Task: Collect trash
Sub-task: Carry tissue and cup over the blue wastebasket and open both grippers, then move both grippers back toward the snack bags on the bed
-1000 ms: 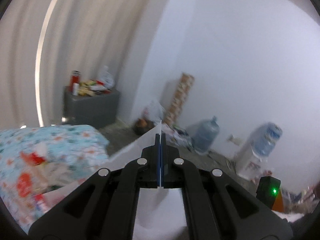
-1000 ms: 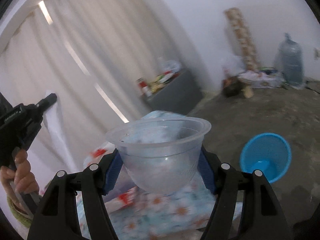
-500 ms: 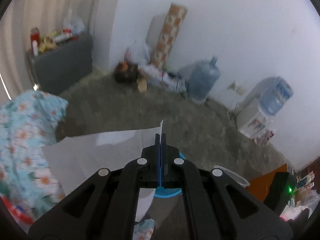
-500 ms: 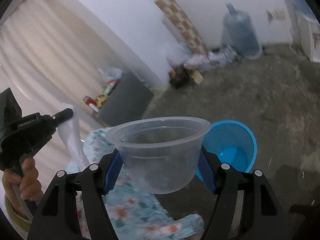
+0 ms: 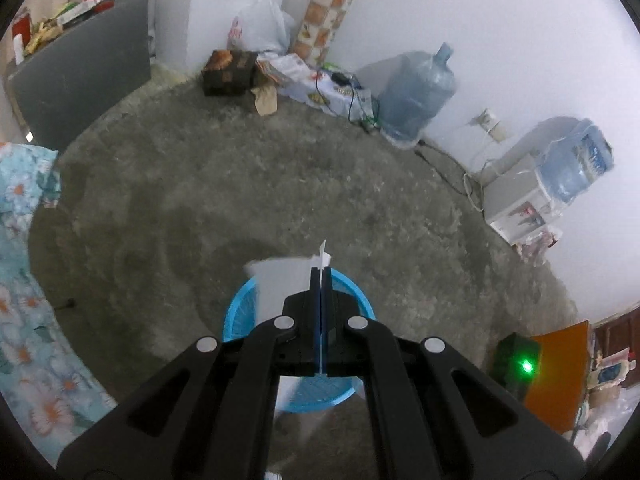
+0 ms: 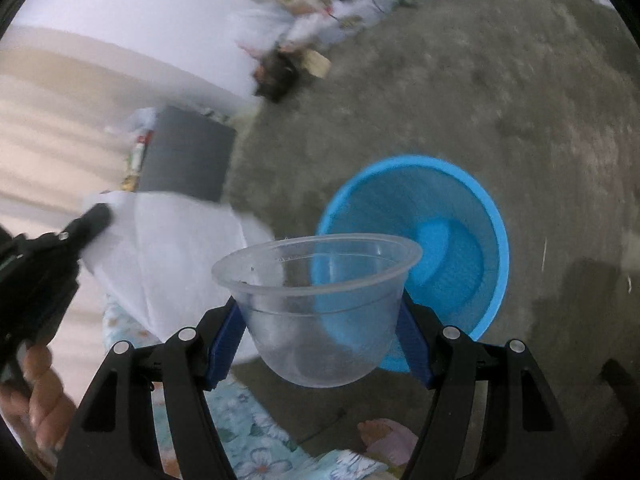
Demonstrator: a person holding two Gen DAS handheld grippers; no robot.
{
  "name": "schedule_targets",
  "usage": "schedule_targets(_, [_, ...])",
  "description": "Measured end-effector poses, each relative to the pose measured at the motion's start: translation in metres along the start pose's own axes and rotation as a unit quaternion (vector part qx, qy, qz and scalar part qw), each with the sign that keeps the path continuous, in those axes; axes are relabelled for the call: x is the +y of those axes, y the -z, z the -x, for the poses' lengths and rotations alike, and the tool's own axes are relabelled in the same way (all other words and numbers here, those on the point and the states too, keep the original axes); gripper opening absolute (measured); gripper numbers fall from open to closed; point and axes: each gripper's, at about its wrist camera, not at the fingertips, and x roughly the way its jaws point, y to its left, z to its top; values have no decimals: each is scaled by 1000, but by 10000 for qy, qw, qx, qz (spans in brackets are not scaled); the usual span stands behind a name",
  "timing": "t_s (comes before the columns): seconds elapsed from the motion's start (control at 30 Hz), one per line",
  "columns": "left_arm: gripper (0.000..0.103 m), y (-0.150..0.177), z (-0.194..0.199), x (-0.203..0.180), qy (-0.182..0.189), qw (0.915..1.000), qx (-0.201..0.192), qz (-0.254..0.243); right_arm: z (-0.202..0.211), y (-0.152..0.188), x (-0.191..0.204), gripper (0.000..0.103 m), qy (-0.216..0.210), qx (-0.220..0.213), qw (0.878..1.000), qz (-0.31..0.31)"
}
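Note:
My left gripper (image 5: 321,270) is shut on a thin white sheet (image 5: 280,284), which hangs down over the blue mesh bin (image 5: 236,312) standing on the floor just below it. In the right wrist view the same sheet (image 6: 168,260) dangles from the left gripper (image 6: 96,216) at the left. A clear plastic cup (image 6: 316,304) sits upright between the blue pads of my right gripper (image 6: 320,320), which is shut on it. The blue bin (image 6: 452,216) lies beyond the cup, tilted toward the camera, with its inside looking bare.
A flowered blue bedspread (image 5: 24,320) fills the left edge. A grey cabinet (image 5: 80,76) with clutter stands at the back left. Bags, a dark box (image 5: 228,74), a water jug (image 5: 416,96) and a dispenser (image 5: 532,196) line the far wall. A person's foot (image 6: 388,436) is near the bin.
Both grippers have dropped and tipped down from the bed toward the floor. The sheet and the cup have come over the blue bin, which looks much closer now.

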Motion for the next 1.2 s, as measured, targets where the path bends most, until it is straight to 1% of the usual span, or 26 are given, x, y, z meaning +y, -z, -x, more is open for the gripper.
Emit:
schedule_targets(0.17, [0, 8, -47, -6, -188, 9989, 411, -78, -31, -10, -25, 68, 128, 140, 9992, -347])
schedule_targets(0.2, [0, 11, -54, -6, -223, 9983, 531, -75, -40, -12, -31, 77, 169, 204, 9988, -418])
schedule_targets(0.23, [12, 15, -64, -7, -296, 9969, 726, -78, -45, -13, -34, 82, 222, 246, 9983, -471])
schedule_targets(0.27, [46, 18, -71, -7, -394, 9952, 897, -66, -52, -12, -39, 88, 373, 266, 9976, -512])
schedule_targets(0.3, [62, 22, -75, -6, -508, 9935, 1016, -25, -55, -10, -41, 88, 508, 300, 9970, -497])
schedule_targets(0.33, [68, 25, -72, -6, -499, 9942, 949, -8, -58, -8, -42, 88, 658, 356, 9960, -479])
schedule_targets(0.37, [70, 27, -66, -6, -474, 9954, 827, -33, -59, -3, -44, 88, 738, 390, 9953, -487])
schedule_targets(0.4, [70, 28, -60, -9, -465, 9960, 751, -123, -58, 0, -45, 88, 714, 397, 9955, -477])
schedule_targets(0.43, [70, 29, -57, -10, -466, 9959, 745, -192, -57, 4, -46, 89, 720, 381, 9956, -454])
schedule_targets(0.47, [70, 30, -51, -13, -456, 9960, 715, -262, -53, 8, -47, 89, 764, 301, 9956, -445])
schedule_targets(0.6, [70, 26, -17, -21, -407, 9976, 392, -399, -45, 11, -44, 91, 741, 103, 9963, -421])
schedule_targets(0.7, [70, 23, 19, -30, -323, 9983, 63, -485, -23, 15, -31, 91, 649, -153, 9970, -382])
schedule_targets(0.77, [70, 22, 49, -35, -207, 9979, -161, -586, -4, 19, -17, 91, 573, -384, 9972, -302])
schedule_targets(0.8, [70, 23, 70, -37, -168, 9970, -331, -673, 9, 23, -5, 91, 576, -564, 9965, -205])
schedule_targets(0.83, [70, 23, 82, -38, -156, 9964, -427, -719, 24, 27, 8, 91, 560, -776, 9954, -78])
schedule_targets(0.87, [72, 26, 104, -38, -98, 9948, -631, -792, 38, 32, 20, 91, 535, -958, 9940, 46])
schedule_targets(0.9, [73, 30, 125, -37, -93, 9932, -813, -832, 48, 36, 29, 91, 522, -1064, 9929, 130])
schedule_targets(0.97, [85, 40, 160, -35, -113, 9898, -1128, -867, 75, 49, 56, 93, 473, -1372, 9888, 351])
schedule_targets(1.0, [85, 47, 177, -33, -91, 9883, -1249, -872, 85, 54, 65, 95, 467, -1474, 9870, 429])
schedule_targets(1.03, [85, 56, 198, -30, -34, 9877, -1318, -845, 96, 62, 79, 96, 495, -1604, 9843, 546])
schedule_targets(1.1, [86, 74, 230, -21, 18, 9886, -1263, -822, 115, 76, 102, 96, 559, -1793, 9786, 837])
schedule_targets(1.17, [90, 91, 255, -13, -57, 9893, -1211, -814, 130, 93, 128, 96, 673, -1906, 9721, 1189])
schedule_targets(1.2, [90, 100, 268, -7, -100, 9895, -1210, -781, 136, 99, 138, 96, 710, -1943, 9692, 1335])
